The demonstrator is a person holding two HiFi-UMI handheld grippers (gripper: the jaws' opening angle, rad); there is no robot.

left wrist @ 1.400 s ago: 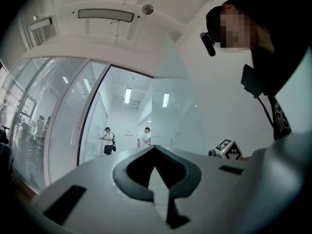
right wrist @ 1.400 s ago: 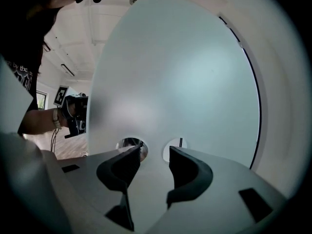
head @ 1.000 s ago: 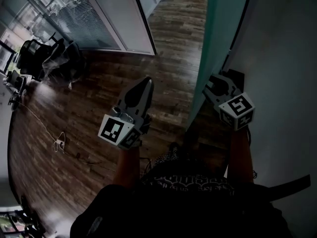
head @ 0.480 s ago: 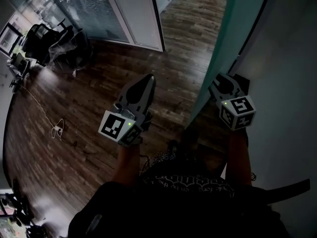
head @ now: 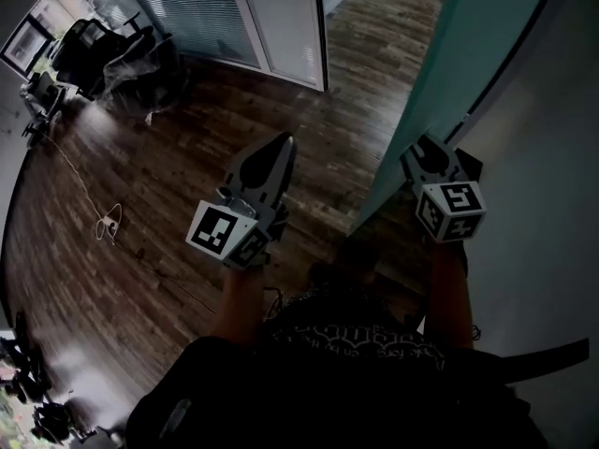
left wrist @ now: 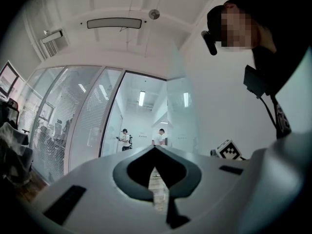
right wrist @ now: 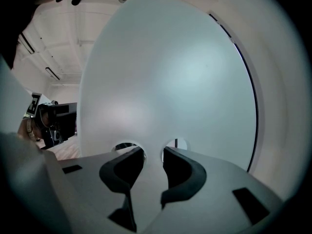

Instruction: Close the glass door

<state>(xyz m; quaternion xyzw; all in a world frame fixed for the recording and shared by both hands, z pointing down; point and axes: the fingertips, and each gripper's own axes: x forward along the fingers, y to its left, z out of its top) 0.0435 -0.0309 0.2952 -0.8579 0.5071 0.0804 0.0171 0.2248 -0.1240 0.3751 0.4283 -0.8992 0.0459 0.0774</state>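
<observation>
The frosted, teal-tinted glass door point(head: 459, 54) stands on edge at the right of the head view and fills the right gripper view point(right wrist: 170, 72). My right gripper point(head: 426, 150) is at the door. Its jaw tips point(right wrist: 153, 149) reach into two small round holes point(right wrist: 124, 146) in the pane, and the strip of glass between them sits in the grip. My left gripper point(head: 277, 144) hovers over the wooden floor to the left of the door, apart from it. It is shut point(left wrist: 156, 149) with nothing in it.
A white wall point(head: 552, 176) runs close on the right of the door. A glass partition with blinds point(head: 197, 7), office chairs point(head: 103, 54) and a loose cable point(head: 108, 223) lie to the left. Two people point(left wrist: 126, 139) stand far down the corridor.
Both hands have travelled with the door. The partition, chairs and cable have drifted rightward in the head view. The right gripper stays on the pane and the left stays shut.
</observation>
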